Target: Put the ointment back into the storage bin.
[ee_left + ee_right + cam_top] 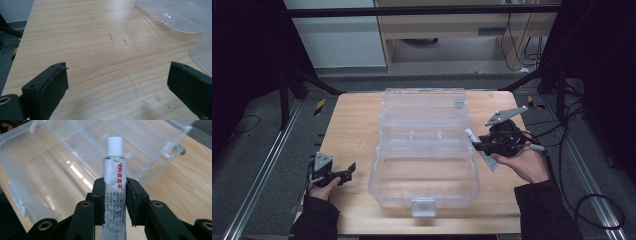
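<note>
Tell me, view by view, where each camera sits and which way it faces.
High view: above the person's side, facing forward and down on the table and clear box; both forearms, left gripper, right gripper.
Left gripper view: on the left gripper, along open jaws over bare wood.
Right gripper view: on the right gripper, clamping a tube, facing the box.
All three share the box.

We count two handheld grippers: the left gripper (343, 176) at the near left of the table and the right gripper (476, 142) at the right. We count one white tube (113, 173) with one white ribbed cap. We count one clear plastic box (424, 180) at the centre, with one open lid on its far side. We count one wooden table (354, 130).
</note>
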The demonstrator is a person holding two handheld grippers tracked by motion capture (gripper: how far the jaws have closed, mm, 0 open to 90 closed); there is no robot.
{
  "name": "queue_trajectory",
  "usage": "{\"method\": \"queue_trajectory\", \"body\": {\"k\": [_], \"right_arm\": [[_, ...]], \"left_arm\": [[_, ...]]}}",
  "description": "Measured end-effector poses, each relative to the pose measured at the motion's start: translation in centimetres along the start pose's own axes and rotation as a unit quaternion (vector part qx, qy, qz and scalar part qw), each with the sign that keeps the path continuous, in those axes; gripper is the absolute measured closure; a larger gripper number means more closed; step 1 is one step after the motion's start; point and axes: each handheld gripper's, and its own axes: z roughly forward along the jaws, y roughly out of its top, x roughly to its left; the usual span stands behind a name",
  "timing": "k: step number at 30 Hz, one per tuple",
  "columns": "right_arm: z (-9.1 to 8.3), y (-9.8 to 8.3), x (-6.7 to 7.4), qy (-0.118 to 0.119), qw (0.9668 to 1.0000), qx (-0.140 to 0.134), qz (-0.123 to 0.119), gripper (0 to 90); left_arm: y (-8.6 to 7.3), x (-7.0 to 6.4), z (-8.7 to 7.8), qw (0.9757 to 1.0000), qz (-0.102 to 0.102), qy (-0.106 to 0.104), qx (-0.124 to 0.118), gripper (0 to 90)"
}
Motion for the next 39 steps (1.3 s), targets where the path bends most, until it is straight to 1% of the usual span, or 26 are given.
{"method": "queue_trajectory", "body": {"k": [3, 5, 6, 7, 10, 15, 17, 18, 19, 20, 23, 24, 26, 28, 29, 31, 32, 33, 35, 36, 37, 38, 39], "right_arm": [[0.5, 0.6, 0.5, 0.018, 0.9996, 0.007, -0.019, 69.8], [0.9, 1.0, 0.9, 0.034, 0.9988, 0.010, -0.034, 69.8], [1.0, 1.1, 1.0, 0.040, 0.9984, 0.012, -0.038, 69.8], [1.2, 1.4, 1.3, 0.049, 0.9977, 0.018, -0.044, 69.8], [1.9, 1.9, 2.0, 0.059, 0.9953, 0.031, -0.070, 69.8], [2.9, 2.5, 2.9, 0.077, 0.9910, 0.046, -0.099, 69.8], [3.5, 2.7, 3.2, 0.088, 0.9875, 0.059, -0.116, 69.8], [4.0, 2.7, 3.5, 0.100, 0.9850, 0.069, -0.123, 69.8], [4.0, 2.7, 3.5, 0.100, 0.9850, 0.069, -0.123, 69.8], [4.3, 2.7, 3.6, 0.106, 0.9835, 0.073, -0.128, 69.8], [5.0, 2.6, 3.7, 0.111, 0.9804, 0.085, -0.139, 69.8], [5.1, 2.6, 3.7, 0.113, 0.9801, 0.086, -0.139, 69.8], [5.4, 2.6, 3.9, 0.118, 0.9783, 0.090, -0.144, 69.7], [5.8, 2.5, 4.2, 0.126, 0.9758, 0.092, -0.153, 69.7], [6.0, 2.4, 4.4, 0.130, 0.9739, 0.095, -0.160, 69.7], [6.3, 2.2, 4.7, 0.133, 0.9717, 0.101, -0.167, 69.7], [6.7, 2.1, 4.9, 0.136, 0.9692, 0.106, -0.176, 69.8], [7.0, 2.0, 5.1, 0.136, 0.9675, 0.111, -0.182, 69.7], [7.4, 1.9, 5.4, 0.137, 0.9654, 0.120, -0.187, 69.7], [7.6, 1.8, 5.5, 0.137, 0.9637, 0.124, -0.193, 69.7], [7.7, 1.7, 5.6, 0.139, 0.9628, 0.125, -0.195, 69.7], [7.9, 1.7, 5.8, 0.142, 0.9609, 0.127, -0.201, 69.7], [8.0, 1.6, 5.8, 0.143, 0.9601, 0.127, -0.204, 69.7]], "left_arm": [[0.0, 0.0, 0.0, 1.0000, 0.000, 0.000, 0.000, 2.7], [0.0, 0.0, 0.0, 1.0000, 0.000, 0.000, 0.000, 2.7], [0.0, 0.0, 0.0, 1.0000, -0.001, 0.000, 0.000, 2.7], [0.0, 0.0, 0.0, 1.0000, 0.000, 0.000, 0.000, 2.7], [0.0, 0.0, 0.0, 1.0000, 0.000, 0.000, 0.000, 2.7], [0.0, 0.0, 0.0, 1.0000, -0.001, -0.001, 0.000, 2.7], [0.0, 0.0, 0.0, 1.0000, -0.001, -0.001, 0.000, 2.7], [0.0, 0.0, 0.0, 1.0000, -0.001, -0.001, 0.000, 2.7], [0.0, 0.0, 0.0, 1.0000, -0.001, -0.001, 0.000, 2.7], [0.0, 0.0, 0.0, 1.0000, -0.001, -0.002, 0.000, 2.7], [0.0, 0.0, 0.0, 1.0000, -0.002, -0.002, 0.000, 2.7], [0.0, 0.0, 0.0, 1.0000, -0.002, -0.002, 0.000, 2.7], [0.0, 0.0, 0.0, 1.0000, -0.001, -0.002, 0.000, 2.7], [0.0, 0.0, 0.0, 1.0000, -0.001, -0.002, 0.000, 2.7], [0.0, 0.0, 0.0, 1.0000, -0.001, -0.002, 0.000, 2.7], [0.0, 0.0, 0.0, 1.0000, -0.001, -0.002, 0.000, 2.7], [0.0, 0.0, 0.0, 1.0000, -0.001, -0.003, 0.000, 2.7], [0.0, 0.0, 0.0, 1.0000, -0.001, -0.002, 0.000, 2.7], [0.0, 0.1, 0.0, 1.0000, -0.002, -0.003, 0.000, 2.7], [0.0, 0.1, 0.0, 1.0000, -0.002, -0.003, 0.000, 2.7], [0.0, 0.1, 0.0, 1.0000, -0.002, -0.003, 0.001, 2.7], [0.0, 0.1, 0.0, 1.0000, -0.002, -0.003, 0.001, 2.7], [0.0, 0.1, 0.0, 1.0000, -0.002, -0.003, 0.001, 2.7]]}}
